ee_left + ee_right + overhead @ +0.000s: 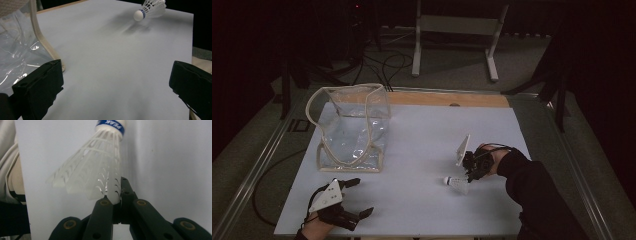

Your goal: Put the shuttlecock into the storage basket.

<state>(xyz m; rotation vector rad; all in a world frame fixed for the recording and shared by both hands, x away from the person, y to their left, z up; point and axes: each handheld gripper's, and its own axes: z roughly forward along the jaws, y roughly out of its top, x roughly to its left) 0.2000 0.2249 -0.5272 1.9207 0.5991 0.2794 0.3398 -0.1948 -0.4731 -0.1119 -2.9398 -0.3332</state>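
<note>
Right tongs [469, 179] are pinching the shuttlecock [456, 184] by the edge of its feather skirt. In the right gripper view the jaws are pressing together on a few white feather tips, and the shuttlecock [97, 167] is fanning out ahead of them with its cork nose, ringed by a blue band, pointing away from the camera. In the high view the shuttlecock is lying roughly level over the right half of the white surface [422, 150], nose pointing toward the person's left. In the left gripper view the shuttlecock [150, 8] is casting a soft shadow on the surface just below it, so it is looking lifted slightly clear; contact cannot be judged for certain.

Left tongs [360, 197] are sitting near the front-left corner of the surface, jaws spread wide with nothing between them; the left gripper view is showing bare surface between the two black jaws. The person's left hand [319, 225] is holding that gripper from below.

A clear plastic bag [352, 127] with cream-coloured trim is standing open on the left part of the surface, just beyond the left tongs and well apart from the shuttlecock. Its lower corner is lying beside the left jaw in the left gripper view.
</note>
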